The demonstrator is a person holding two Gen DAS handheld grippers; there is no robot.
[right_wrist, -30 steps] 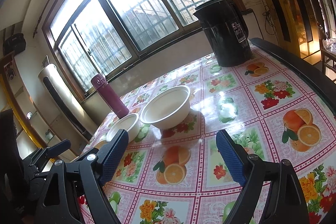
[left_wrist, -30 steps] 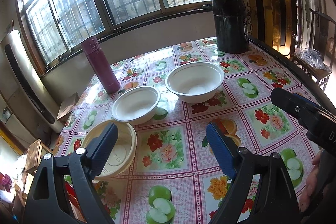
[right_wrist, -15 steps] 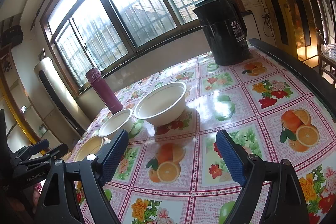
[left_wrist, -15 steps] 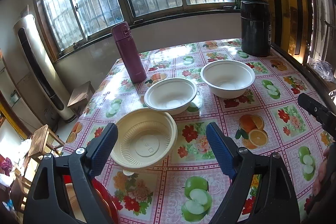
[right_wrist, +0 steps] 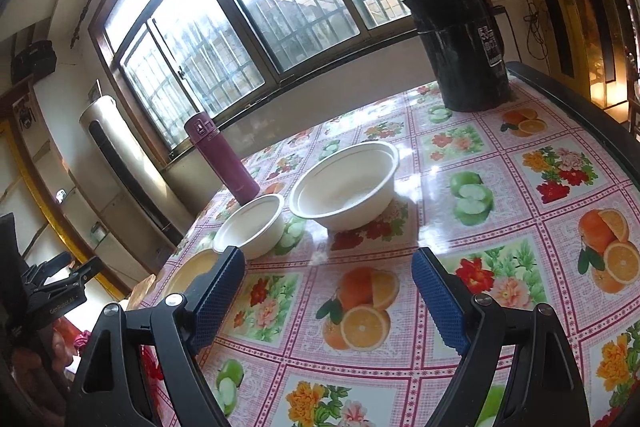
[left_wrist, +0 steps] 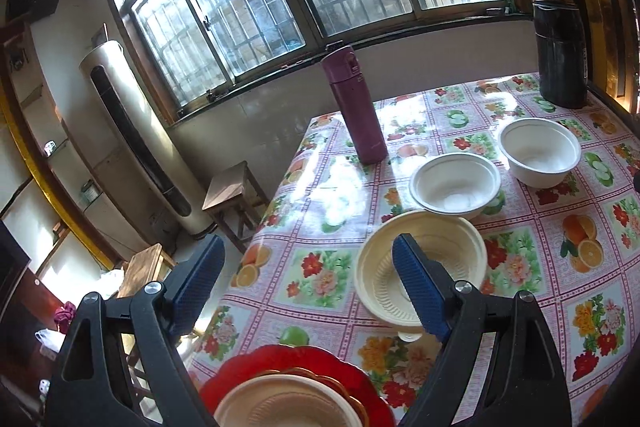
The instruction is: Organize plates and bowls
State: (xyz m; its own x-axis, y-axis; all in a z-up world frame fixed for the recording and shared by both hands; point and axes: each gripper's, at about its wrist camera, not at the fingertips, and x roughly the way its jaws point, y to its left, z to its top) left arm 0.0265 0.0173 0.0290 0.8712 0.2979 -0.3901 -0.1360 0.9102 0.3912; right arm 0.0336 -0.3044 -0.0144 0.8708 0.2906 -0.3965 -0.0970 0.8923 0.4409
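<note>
Both tools are released and carry nothing: the left tool (left_wrist: pixel 308 279) hangs with its jaws wide over the near left corner of the bench (left_wrist: pixel 532 267), and the right tool (right_wrist: pixel 328 283) hovers just as wide over the fruit-patterned cloth nearer the middle. The dishes lie in a loose diagonal line. A cream bowl (left_wrist: pixel 420 267) sits closest to the left tool, partly behind its right finger; a small white bowl (left_wrist: pixel 456 185) stands just beyond it, and a large white bowl (left_wrist: pixel 540 151) farther on toward the black kettle (left_wrist: pixel 560 55). At the bottom edge of the left view a red plate (left_wrist: pixel 256 375) holds a pale plate (left_wrist: pixel 288 403), so one stack seems begun. A purple flask (left_wrist: pixel 362 107) stands behind the bowls. This looks like the reach before a pickup, with nothing yet gathered from the row. The next move probably calls for lowering one tool over a bowl's rim, one finger inside and one outside, then closing gently, since these light bowls could skid on the glossy cloth.
</note>
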